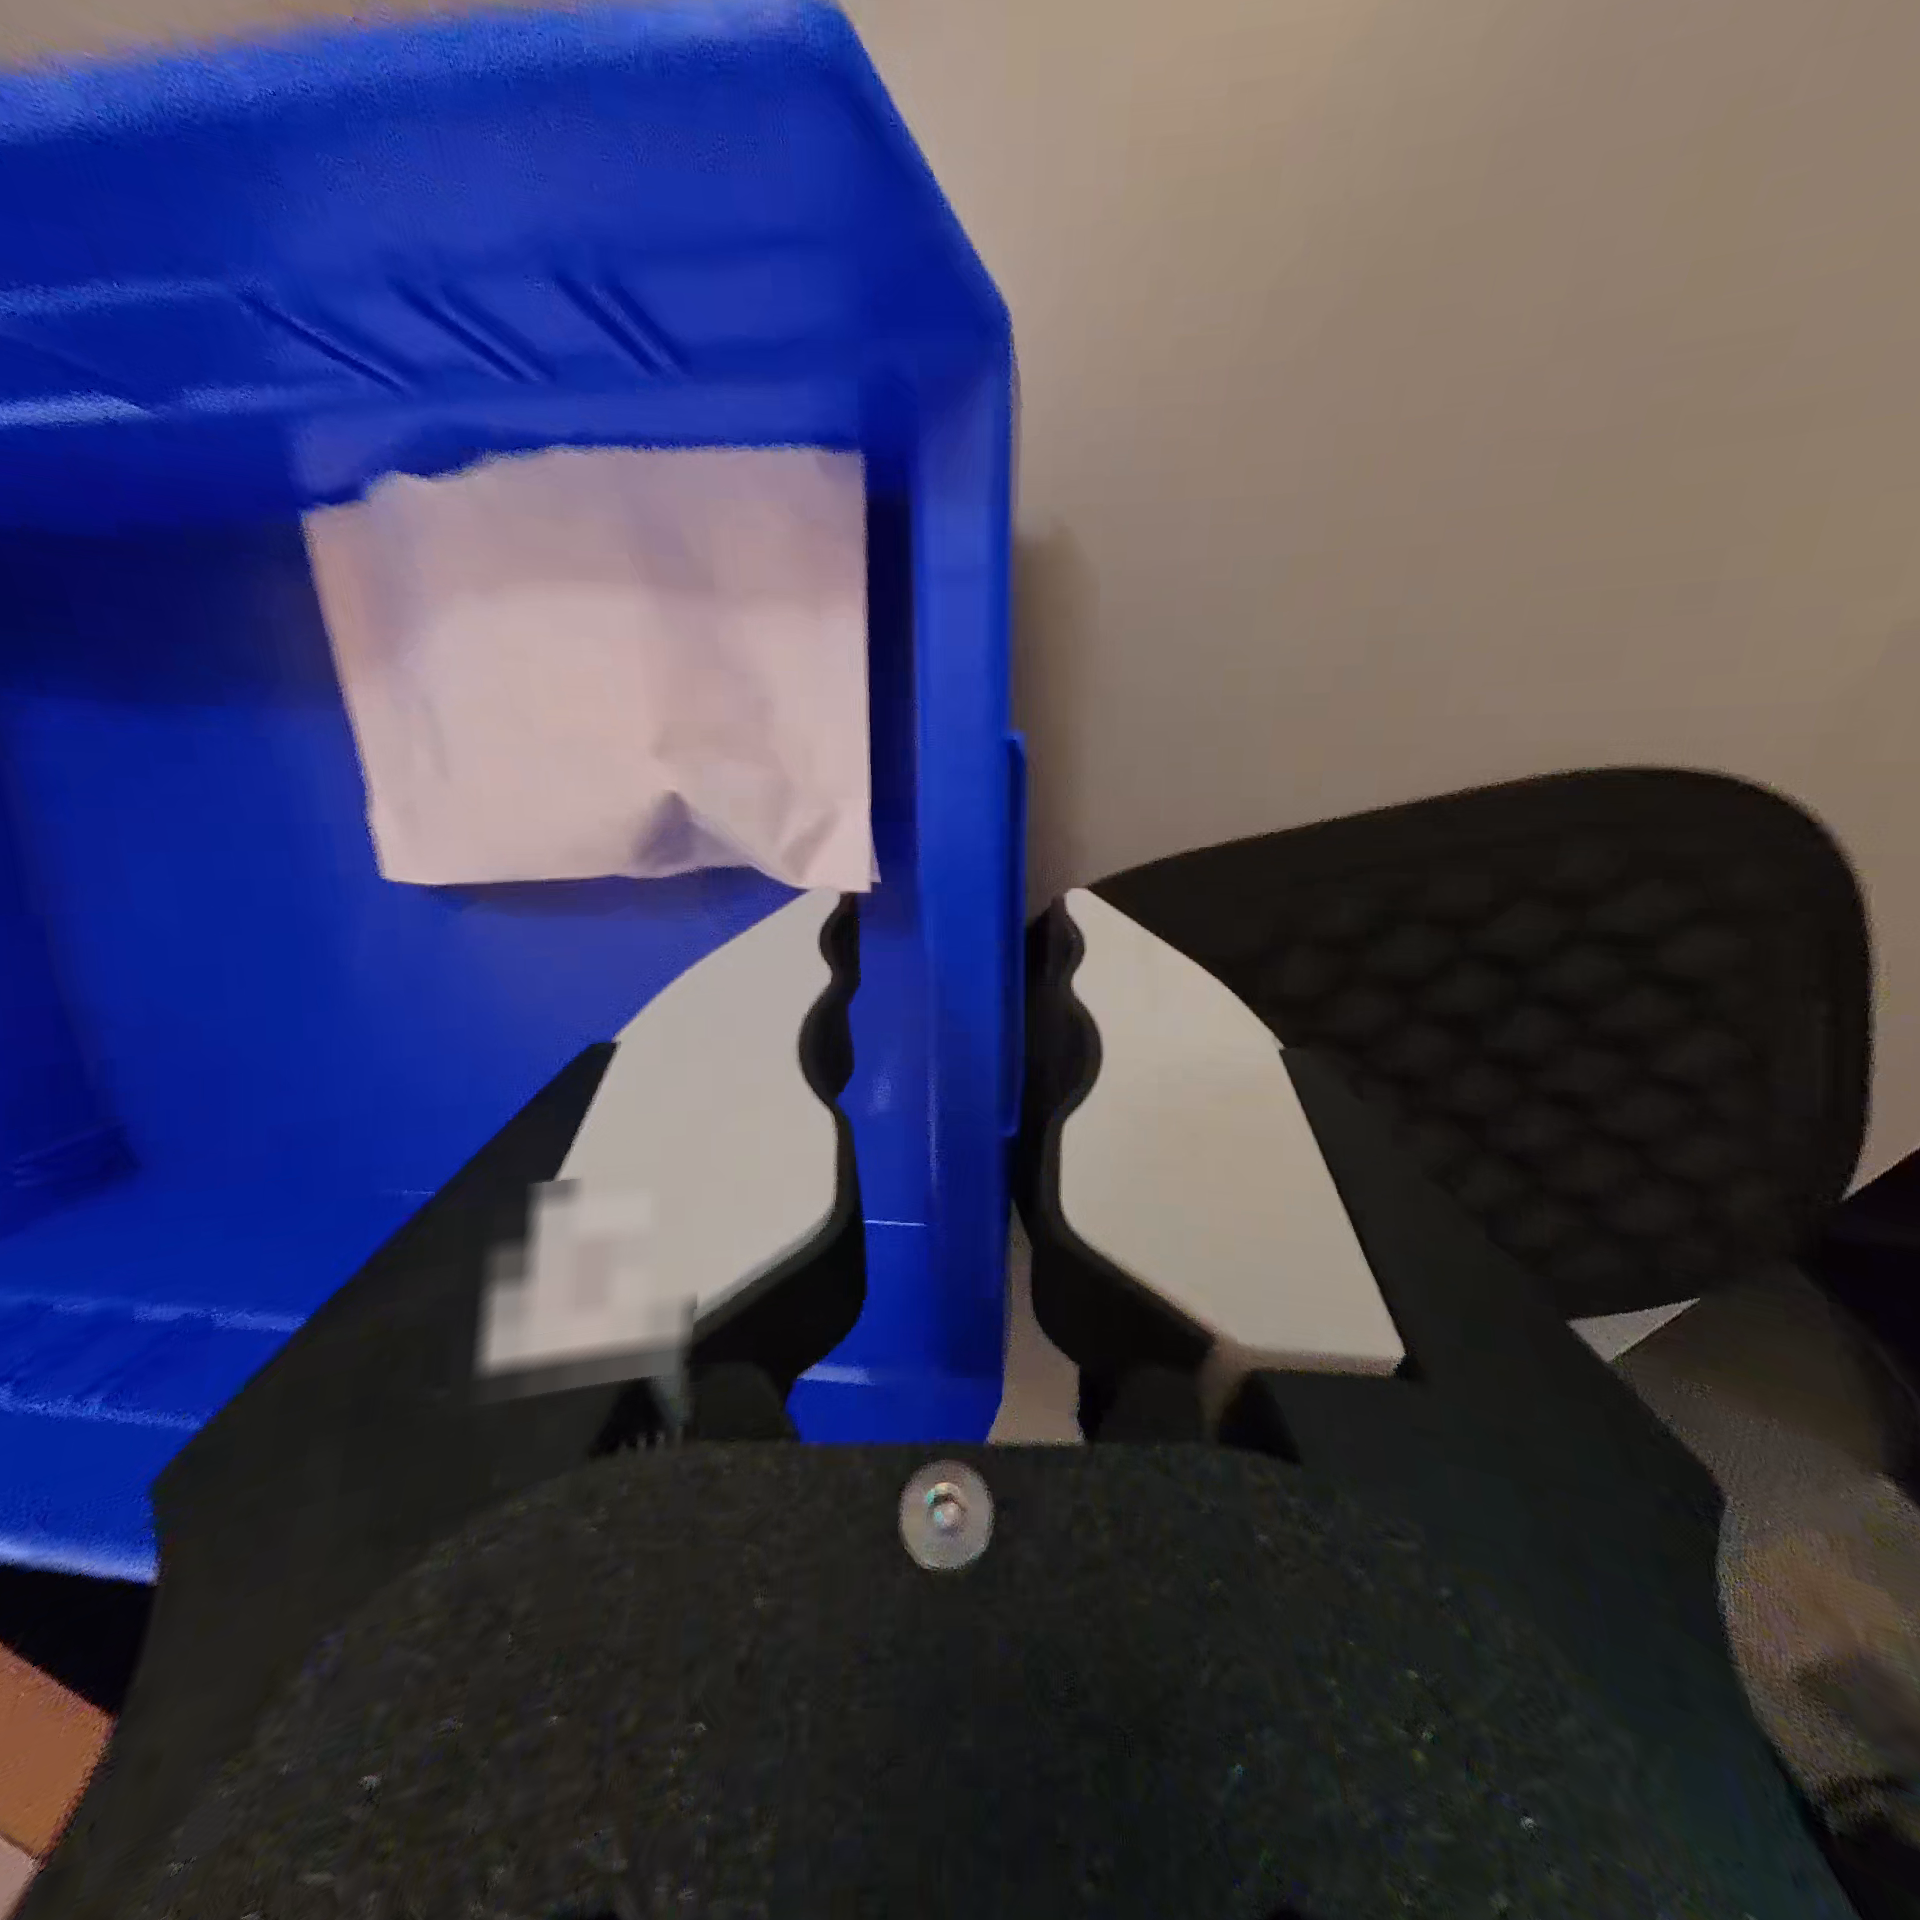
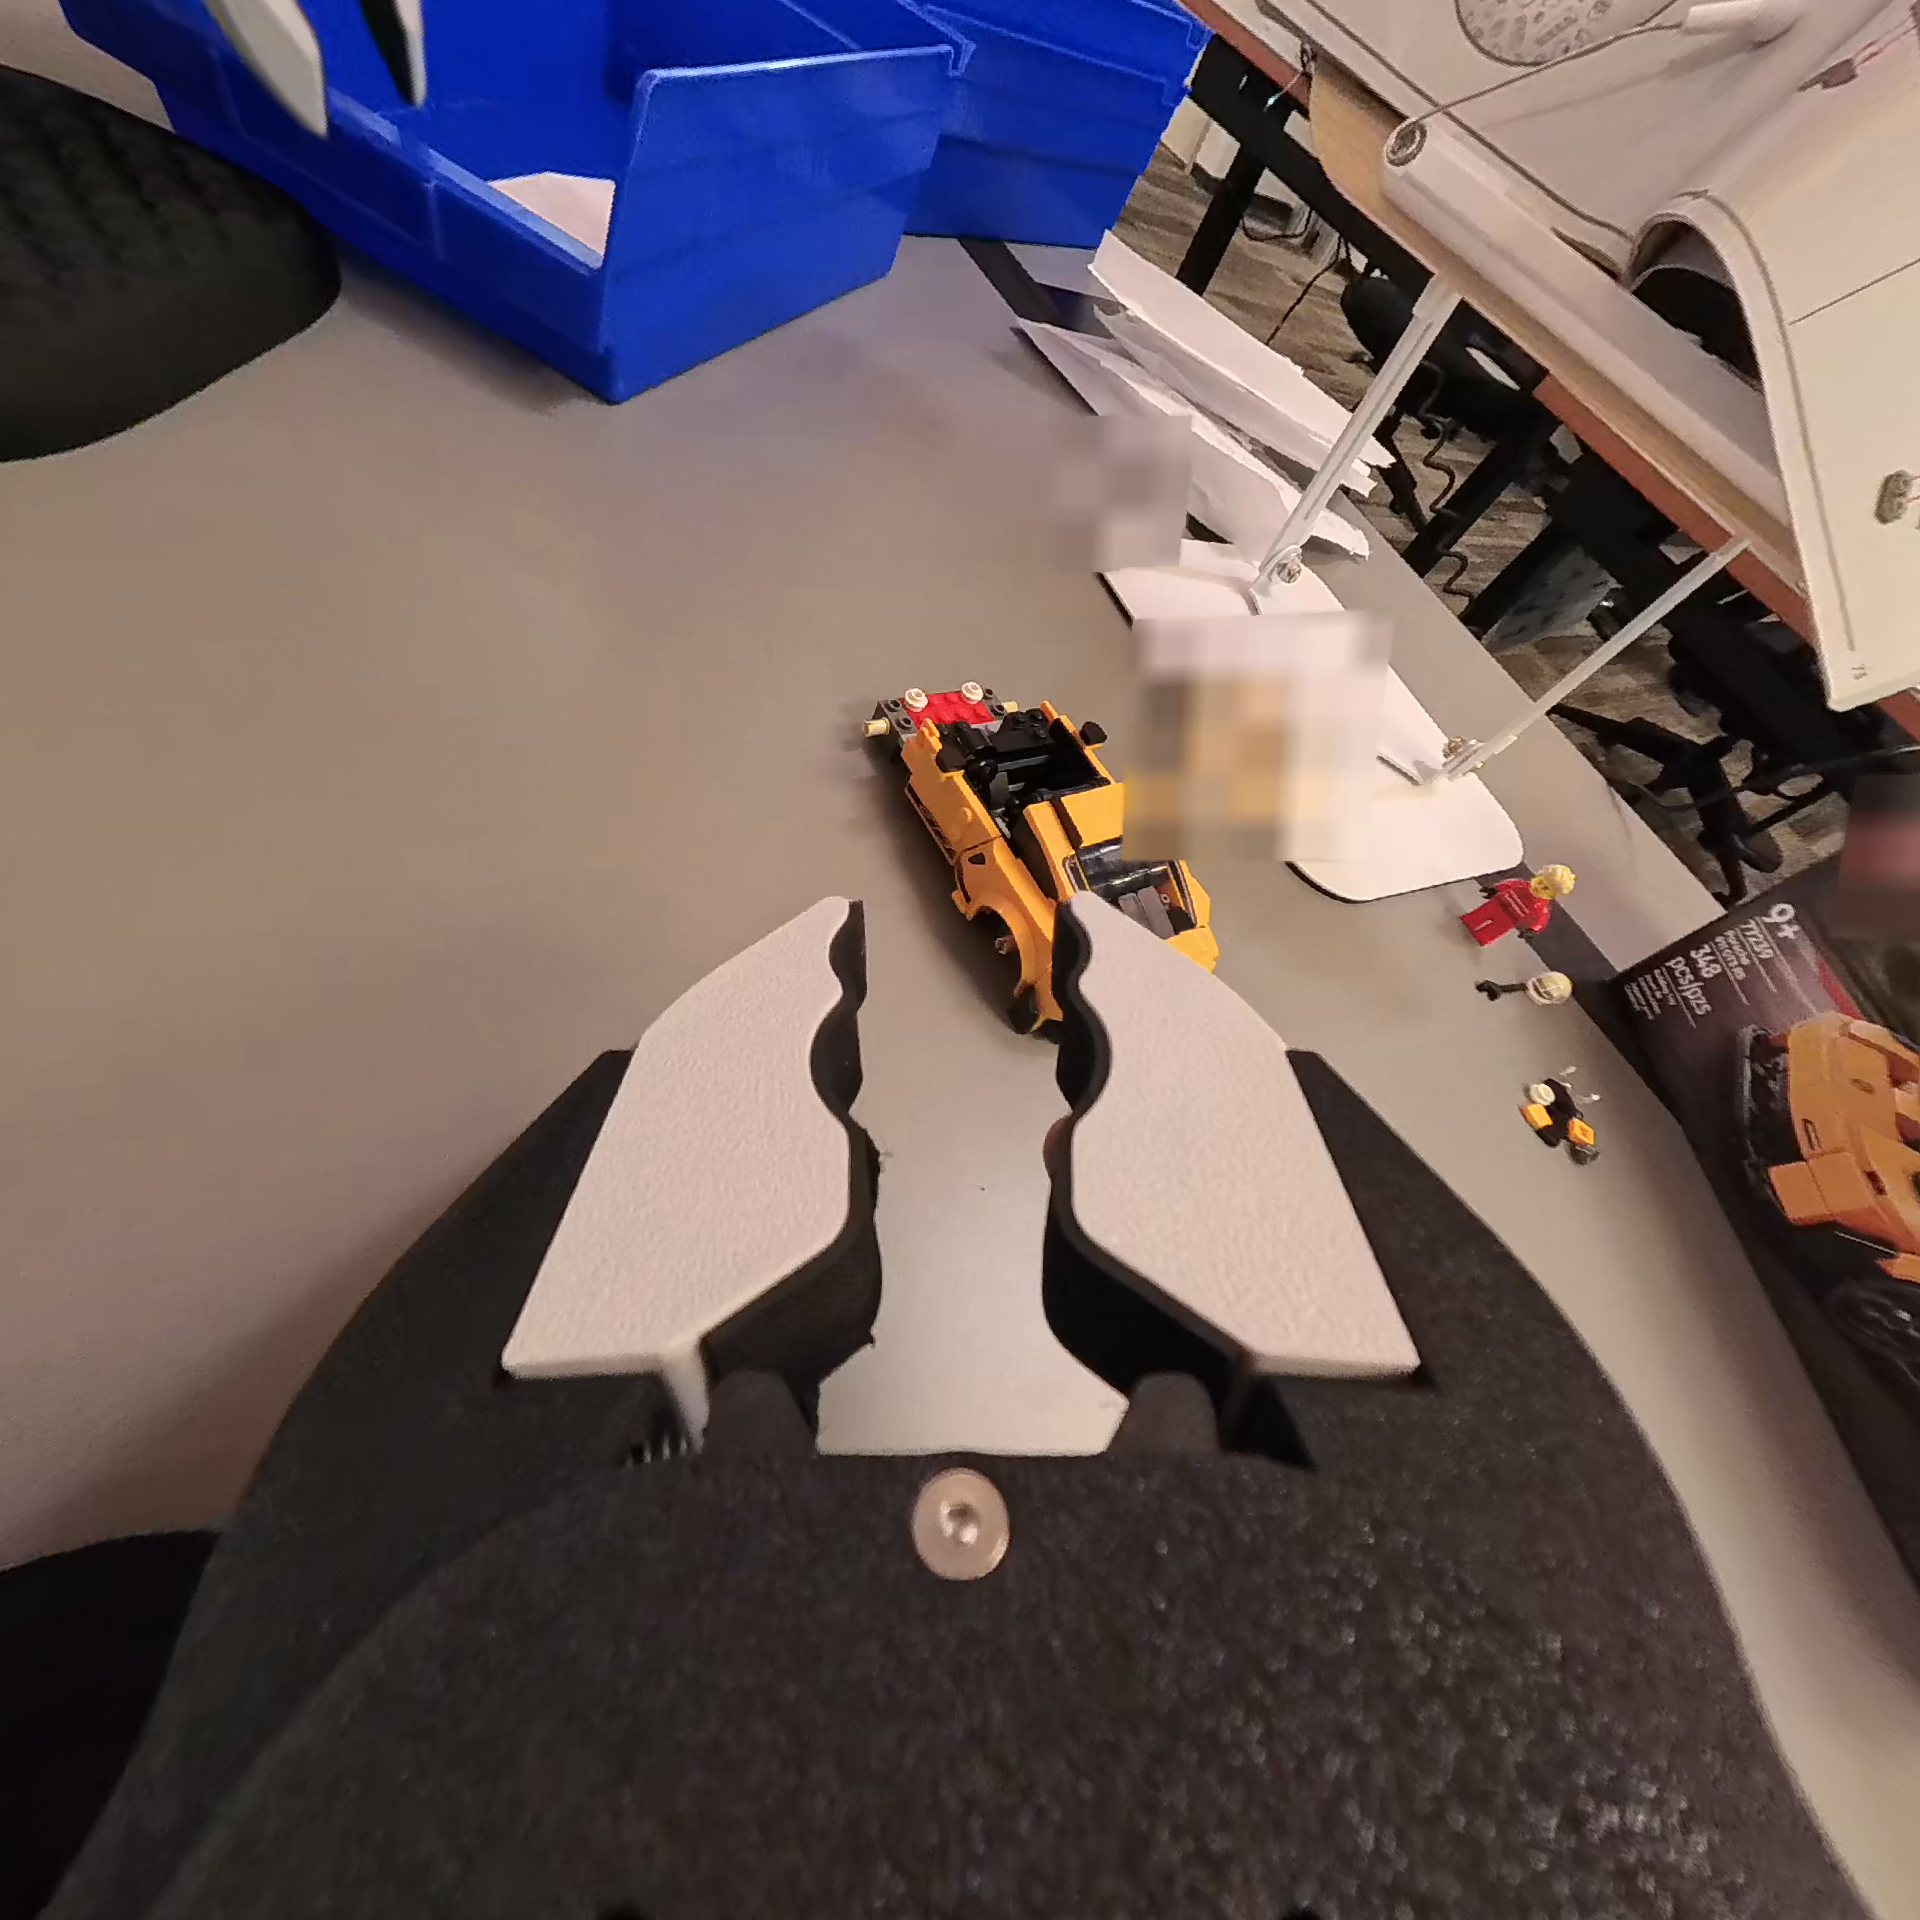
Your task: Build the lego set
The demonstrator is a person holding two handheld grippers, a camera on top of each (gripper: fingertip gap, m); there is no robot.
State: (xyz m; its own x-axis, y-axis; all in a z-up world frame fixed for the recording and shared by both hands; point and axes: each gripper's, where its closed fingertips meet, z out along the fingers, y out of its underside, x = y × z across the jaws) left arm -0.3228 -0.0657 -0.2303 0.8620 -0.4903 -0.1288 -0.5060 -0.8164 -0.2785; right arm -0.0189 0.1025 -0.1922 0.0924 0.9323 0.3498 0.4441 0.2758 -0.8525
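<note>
A partly built orange lego car (image 2: 1029,831) lies on the grey table (image 2: 520,727). My right gripper (image 2: 966,935) is open and empty, low over the table, its right fingertip just in front of the car's near end. My left gripper (image 1: 945,914) is shut on the side wall of a blue bin (image 1: 416,312). A white paper bag (image 1: 603,665) lies inside the bin. In the right wrist view the blue bin (image 2: 727,208) is at the far left, with the left gripper (image 2: 343,62) at its wall.
A red minifigure (image 2: 1512,904) and small loose parts (image 2: 1558,1122) lie near the table's right edge by the set's dark box (image 2: 1818,1091). A white stand's base (image 2: 1403,852) and torn white paper (image 2: 1195,384) sit behind the car. A black mesh chair back (image 1: 1558,1039) is beside the bin. My hands' fingertips stand some 35 centimeters from each other.
</note>
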